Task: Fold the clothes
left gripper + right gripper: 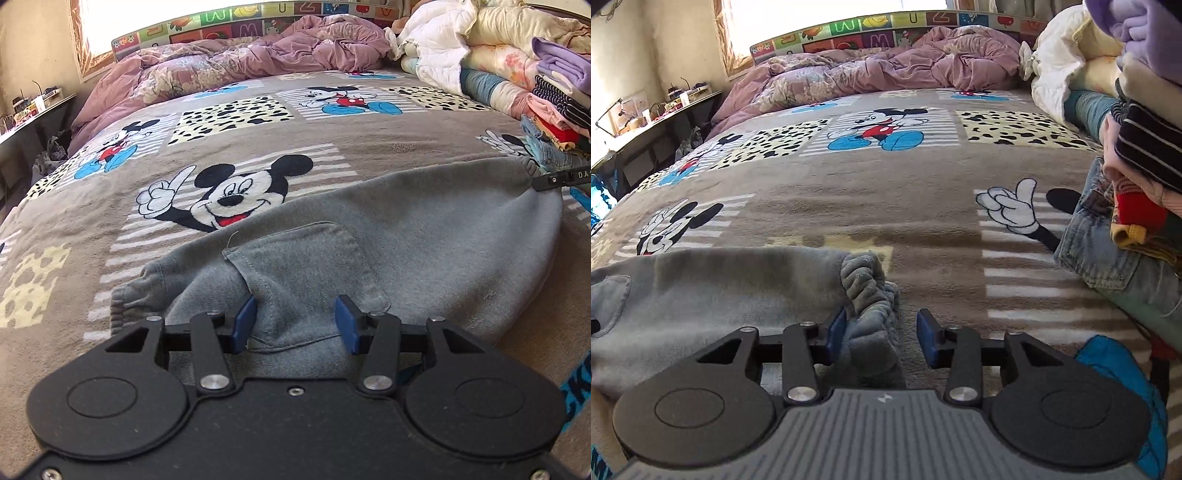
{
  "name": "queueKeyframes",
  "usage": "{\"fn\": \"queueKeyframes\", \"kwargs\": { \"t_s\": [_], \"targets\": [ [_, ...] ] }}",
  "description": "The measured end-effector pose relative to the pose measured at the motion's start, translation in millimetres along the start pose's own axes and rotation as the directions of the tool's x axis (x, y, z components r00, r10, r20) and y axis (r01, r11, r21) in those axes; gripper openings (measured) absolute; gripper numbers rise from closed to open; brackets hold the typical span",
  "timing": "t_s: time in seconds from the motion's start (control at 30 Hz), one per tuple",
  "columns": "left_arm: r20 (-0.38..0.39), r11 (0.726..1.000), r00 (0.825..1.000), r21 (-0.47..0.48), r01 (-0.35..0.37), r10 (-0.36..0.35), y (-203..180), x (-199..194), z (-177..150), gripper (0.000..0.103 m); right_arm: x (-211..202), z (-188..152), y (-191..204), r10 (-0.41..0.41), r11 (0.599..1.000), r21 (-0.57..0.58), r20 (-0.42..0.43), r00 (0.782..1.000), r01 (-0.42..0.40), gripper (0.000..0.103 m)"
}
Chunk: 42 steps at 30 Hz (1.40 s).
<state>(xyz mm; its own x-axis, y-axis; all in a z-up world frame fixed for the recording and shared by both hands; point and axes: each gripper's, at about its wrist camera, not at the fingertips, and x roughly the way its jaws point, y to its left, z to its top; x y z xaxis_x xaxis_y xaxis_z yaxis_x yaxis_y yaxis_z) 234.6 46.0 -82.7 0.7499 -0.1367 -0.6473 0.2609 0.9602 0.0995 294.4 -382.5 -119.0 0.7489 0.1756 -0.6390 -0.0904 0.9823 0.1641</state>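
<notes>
Grey sweatpants [406, 236] lie folded on the Mickey Mouse blanket [236, 144], with a back pocket [303, 266] facing up. My left gripper [295, 321] is open, its blue pads either side of the pocket's lower part. A ribbed cuff [122, 299] lies at the left. In the right wrist view the sweatpants [720, 288] spread to the left and their gathered elastic end [871, 295] lies between the open pads of my right gripper [881, 338]. The right gripper's tip also shows in the left wrist view [554, 181] at the garment's far right corner.
A stack of folded clothes [557, 103] with jeans [1108, 240] at the bottom stands at the right. Rolled quilts [461, 48] lie behind it. A crumpled purple duvet [258, 59] lies at the headboard. A desk [646, 129] stands left of the bed.
</notes>
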Motion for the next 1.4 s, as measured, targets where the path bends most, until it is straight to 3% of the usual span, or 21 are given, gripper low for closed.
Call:
{"fn": "queueKeyframes", "kwargs": {
  "t_s": [0.03,0.13,0.27,0.43,0.5,0.53,0.63,0.7,0.77,0.97,1.03,1.1,1.17,1.23,1.3,1.4],
  "targets": [
    [0.017,1.0,1.0,-0.003,-0.001,0.001,2,-6,1,0.046,-6,0,0,-0.011,1.0,0.012,0.014,1.0,0.011,0.053],
    [0.081,0.999,0.997,-0.043,0.005,-0.002,14,-25,3,0.046,-28,4,7,-0.042,0.999,0.001,0.105,0.994,0.042,0.055],
    [0.127,0.995,0.992,-0.097,0.008,0.005,22,-30,11,0.046,-13,12,24,0.029,0.998,-0.053,0.098,0.995,-0.024,0.05],
    [0.101,0.995,0.995,-0.1,0.003,0.007,18,-11,2,0.046,11,21,42,0.099,0.991,-0.1,0.061,0.993,-0.092,0.046],
    [0.002,0.996,1.0,-0.089,-0.017,0.017,14,11,-14,0.046,32,14,35,0.071,0.994,-0.079,0.015,0.997,-0.07,0.04],
    [-0.002,0.997,1.0,-0.071,-0.026,0.026,10,17,-20,0.046,37,12,35,0.058,0.993,-0.109,0.023,0.998,-0.055,0.035],
    [0.016,0.997,0.997,-0.015,-0.073,0.074,-1,19,-22,0.046,38,6,45,0.031,0.976,-0.216,0.025,0.999,-0.024,0.034],
    [0.008,0.998,0.998,-0.04,-0.055,0.055,5,17,-19,0.046,33,3,47,0.025,0.972,-0.233,0.032,0.999,-0.017,0.034],
    [0.05,0.995,0.997,-0.086,-0.049,0.054,14,1,-15,0.045,21,4,46,0.033,0.976,-0.217,0.049,0.998,-0.022,0.034],
    [0.165,0.966,0.97,-0.219,-0.14,0.178,45,-16,-5,0.044,11,-5,21,0.036,0.998,-0.059,0.053,0.998,-0.033,0.048],
    [0.132,0.957,0.975,-0.255,-0.139,0.177,55,1,-6,0.044,9,-9,13,0.037,0.999,-0.003,0.052,0.998,-0.037,0.048],
    [0.027,0.964,0.988,-0.225,-0.141,0.151,57,27,-13,0.044,6,-12,4,0.038,0.998,0.053,0.052,0.998,-0.041,0.053],
    [0.026,0.97,0.987,-0.193,-0.148,0.156,55,30,-14,0.045,3,-16,-5,0.038,0.993,0.109,0.052,0.998,-0.044,0.056],
    [0.015,0.965,0.989,-0.218,-0.143,0.15,58,20,-7,0.045,0,-19,-13,0.039,0.985,0.164,0.051,0.998,-0.047,0.056],
    [0.058,0.954,0.986,-0.266,-0.139,0.159,61,1,-6,0.046,-6,-26,-21,0.058,0.967,0.243,0.063,0.996,-0.072,0.058],
    [0.11,0.915,0.98,-0.388,-0.112,0.166,67,-33,-14,0.054,-17,-37,-33,0.092,0.911,0.394,0.091,0.992,-0.121,0.066]
  ]
}}
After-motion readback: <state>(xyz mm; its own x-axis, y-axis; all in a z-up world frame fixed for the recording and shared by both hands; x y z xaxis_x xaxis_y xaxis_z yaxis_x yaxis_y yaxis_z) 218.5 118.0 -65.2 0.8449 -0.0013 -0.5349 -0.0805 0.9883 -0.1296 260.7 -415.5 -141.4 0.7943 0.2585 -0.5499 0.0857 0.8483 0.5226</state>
